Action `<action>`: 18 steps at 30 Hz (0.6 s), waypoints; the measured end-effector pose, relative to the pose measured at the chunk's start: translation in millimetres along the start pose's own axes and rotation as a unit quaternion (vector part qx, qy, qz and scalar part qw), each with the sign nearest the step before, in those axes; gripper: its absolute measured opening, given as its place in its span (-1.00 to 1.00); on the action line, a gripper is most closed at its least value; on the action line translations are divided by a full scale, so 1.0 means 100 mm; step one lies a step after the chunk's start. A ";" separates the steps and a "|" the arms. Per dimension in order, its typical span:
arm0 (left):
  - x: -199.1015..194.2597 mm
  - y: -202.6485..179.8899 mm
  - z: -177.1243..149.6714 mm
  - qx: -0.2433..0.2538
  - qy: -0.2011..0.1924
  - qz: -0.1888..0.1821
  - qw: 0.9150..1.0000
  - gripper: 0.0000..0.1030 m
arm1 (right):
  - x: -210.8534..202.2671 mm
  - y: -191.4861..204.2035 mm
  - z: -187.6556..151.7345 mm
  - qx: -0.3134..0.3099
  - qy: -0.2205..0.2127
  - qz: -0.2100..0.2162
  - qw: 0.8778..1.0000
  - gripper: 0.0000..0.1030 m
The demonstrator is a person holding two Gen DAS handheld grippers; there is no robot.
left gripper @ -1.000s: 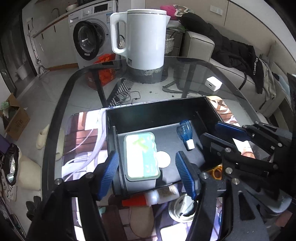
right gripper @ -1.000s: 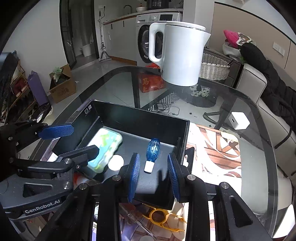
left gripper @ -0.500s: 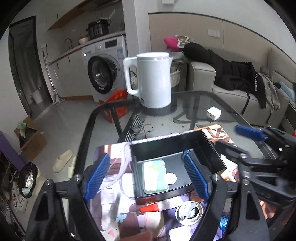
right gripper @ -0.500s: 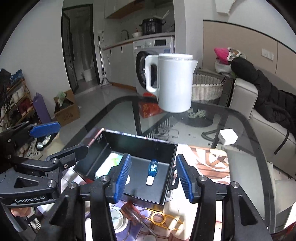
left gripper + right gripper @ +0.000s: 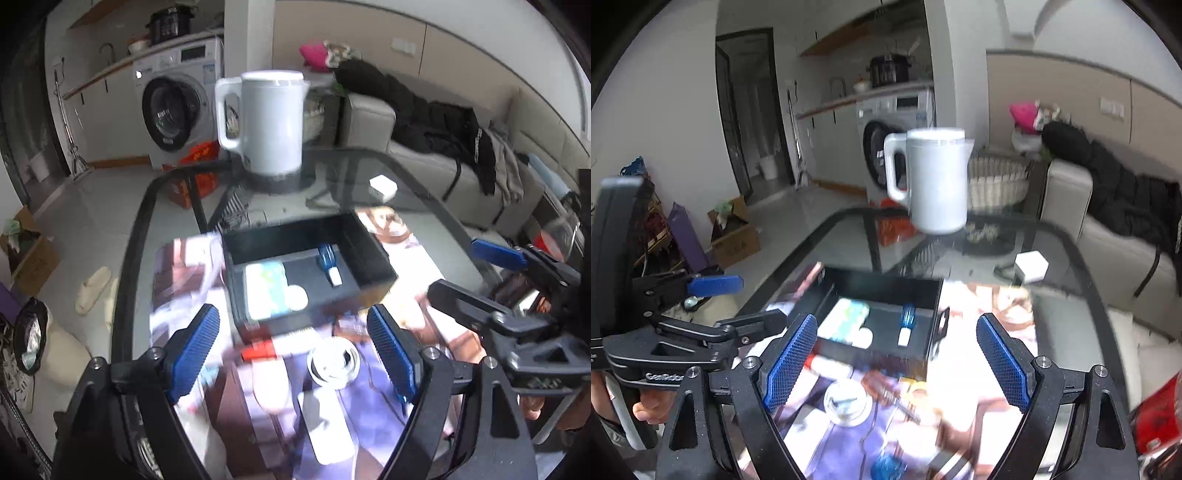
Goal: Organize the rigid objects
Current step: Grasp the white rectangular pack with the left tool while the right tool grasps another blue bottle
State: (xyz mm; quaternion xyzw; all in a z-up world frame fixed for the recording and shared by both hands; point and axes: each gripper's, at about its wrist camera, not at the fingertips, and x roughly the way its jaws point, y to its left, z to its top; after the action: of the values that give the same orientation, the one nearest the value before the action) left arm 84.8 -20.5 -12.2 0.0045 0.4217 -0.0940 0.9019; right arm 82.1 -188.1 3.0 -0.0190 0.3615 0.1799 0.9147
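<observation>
Black tray (image 5: 373,254) holding blue bottle (image 5: 327,254), right gripper (image 5: 905,358) just spread wide — empty, left gripper (image 5: 295,345) released too

The desk (image 5: 413,192) is dark, glossy glass, and the black tray (image 5: 373,258) on it looks matt. The kettle (image 5: 271,122) at upper centre is smooth white plastic. Each tool's fingers (image 5: 792,354) carry rough, textured blue pads on matt black frames.

We note both grippers: left gripper (image 5: 297,347) and right gripper (image 5: 895,363) have black angular frames, blue textured pads (image 5: 1004,363), silver screws; "GenRobo…" lettering shows on left body.
</observation>
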 end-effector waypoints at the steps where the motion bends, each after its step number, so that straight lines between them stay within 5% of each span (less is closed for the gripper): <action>1: 0.02 -0.01 -0.03 0.000 0.009 0.003 1.000 0.59 | 0.04 -0.04 -0.05 0.015 0.020 0.003 1.000 0.74; 5: 0.22 0.00 -0.18 -0.018 0.073 -0.008 0.997 0.59 | 0.26 -0.10 -0.22 0.047 0.117 0.039 0.991 0.74; 9: 0.48 0.02 -0.37 -0.042 0.139 -0.020 0.989 0.59 | 0.44 -0.04 -0.37 0.024 0.168 0.054 0.984 0.59; 18: 0.70 -0.12 -0.67 -0.015 0.194 -0.021 0.981 0.59 | 0.83 -0.16 -0.84 0.038 0.282 0.071 0.956 0.36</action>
State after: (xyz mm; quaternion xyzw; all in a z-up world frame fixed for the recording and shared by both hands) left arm 76.2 -37.7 -108.0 0.0003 0.5902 -0.1040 0.8005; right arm 88.2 -190.4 -116.1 -0.0087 0.6120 0.2176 0.7603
